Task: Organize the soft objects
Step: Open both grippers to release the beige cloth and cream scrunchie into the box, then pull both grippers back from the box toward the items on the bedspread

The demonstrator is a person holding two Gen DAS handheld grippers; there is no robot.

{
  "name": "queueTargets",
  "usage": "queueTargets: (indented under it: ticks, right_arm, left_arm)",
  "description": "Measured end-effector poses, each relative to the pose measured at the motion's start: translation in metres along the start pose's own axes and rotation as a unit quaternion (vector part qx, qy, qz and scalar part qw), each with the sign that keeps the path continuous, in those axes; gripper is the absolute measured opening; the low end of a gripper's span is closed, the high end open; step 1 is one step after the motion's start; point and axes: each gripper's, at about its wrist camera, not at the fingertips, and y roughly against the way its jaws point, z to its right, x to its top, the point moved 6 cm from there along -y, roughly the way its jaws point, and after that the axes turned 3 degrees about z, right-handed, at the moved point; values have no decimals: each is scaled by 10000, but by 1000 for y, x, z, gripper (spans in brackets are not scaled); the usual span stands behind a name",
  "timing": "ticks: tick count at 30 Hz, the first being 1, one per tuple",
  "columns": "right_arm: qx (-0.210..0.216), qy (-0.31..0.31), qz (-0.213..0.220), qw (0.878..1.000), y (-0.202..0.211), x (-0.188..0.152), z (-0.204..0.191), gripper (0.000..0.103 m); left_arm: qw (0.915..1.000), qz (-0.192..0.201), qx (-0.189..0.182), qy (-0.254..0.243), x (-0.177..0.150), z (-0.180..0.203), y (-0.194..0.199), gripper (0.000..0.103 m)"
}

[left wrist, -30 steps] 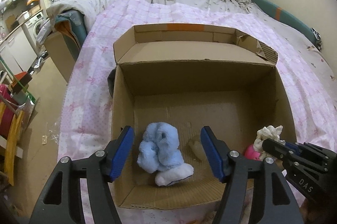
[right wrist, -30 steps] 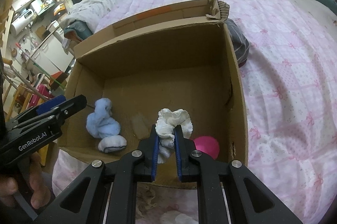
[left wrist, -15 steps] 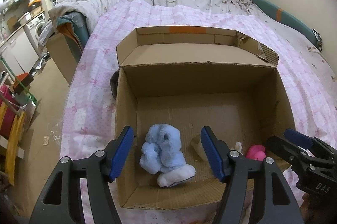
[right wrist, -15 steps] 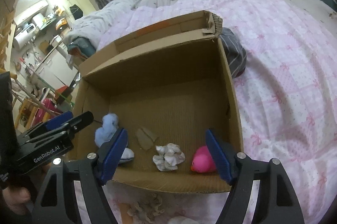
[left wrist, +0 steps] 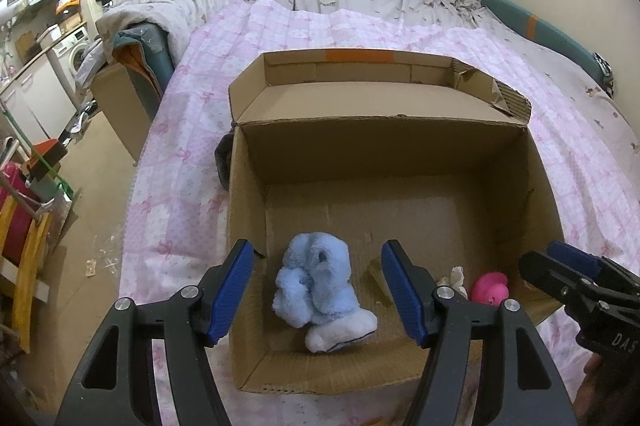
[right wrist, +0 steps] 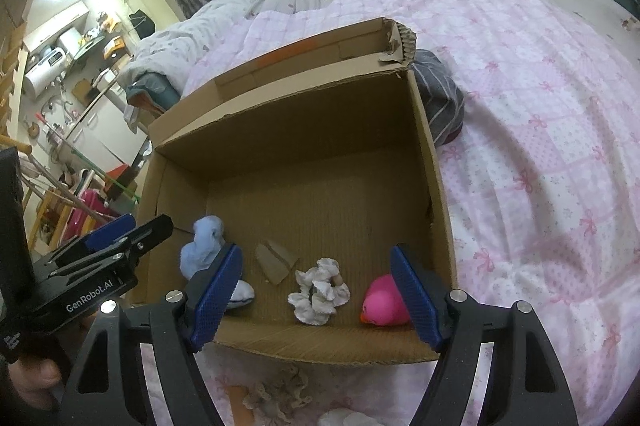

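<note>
Box (left wrist: 384, 161) sits on the bed (right wrist: 540, 105), open top. Inside, along the near wall: blue plush (left wrist: 320, 286) at 7 o'clock of the box floor, white scrunchie (right wrist: 320, 290) near 6, pink duck (right wrist: 384, 300) at 5, with a cardboard scrap (right wrist: 276, 260) between plush and scrunchie. None touch each other.

Left gripper (left wrist: 320, 296) hovers over the plush, jaws released and empty, pads either side but apart from it. Right gripper (right wrist: 316, 300) hangs over the scrunchie and duck, jaws released, nothing held.

More soft items lie on the bed outside the box at 6 o'clock in the right wrist view: a beige frilly piece (right wrist: 280, 394) and something white (right wrist: 344, 418) at the frame edge, partly hidden.

Likely step: right gripper goes for the next loose item. To do it well: pull back clear of the near box wall first, drop straight over the beige piece, pinch its bulk not a loose frill, lift high enough to clear the rim, release in the bare far half of the box.
</note>
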Motion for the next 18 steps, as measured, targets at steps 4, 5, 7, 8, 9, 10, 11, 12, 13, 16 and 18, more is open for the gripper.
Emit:
queueTargets:
  ticks: [4,5,7,8,9,10,11,12,13,16,18]
  right_arm:
    - [-28,-21,6,10000,2,-1,1,81]
    - [-33,-28,8,10000,3,-2,2,81]
    - [-37,-39,20,10000,6,-2,2,81]
    - [-43,-42,26,10000,7,-3,2,81]
    - [-45,-43,30,10000,9,-4,2,81]
    - [-51,-42,38,10000,11,-4,2,81]
    - [-62,-37,52,10000,13,-5,2,81]
    - [-66,-31,63,10000,15,-6,2,81]
    - [-76,-21,75,9999,17,-6,2,81]
    - [-107,-6,103,9999,24,-8,3,81]
    - [-119,0,128,9998,28,-9,3,81]
  left_arm:
    - [10000,44,19,24,-1,-4,6,63]
    - [10000,60,8,33,0,-4,9,63]
    - [9999,98,10,41,-1,-6,13,63]
    - [9999,121,16,34,-1,-7,16,63]
    - [9999,140,21,20,-1,-8,18,63]
    - [9999,155,38,2,-2,-9,21,63]
    - [9998,164,56,-7,-4,-10,24,63]
    - [9998,172,57,3,-7,-11,26,63]
    - [9998,167,54,18,-8,-12,28,63]
    - [9999,133,45,56,-14,-14,33,63]
    - [9998,151,60,66,-17,-16,38,63]
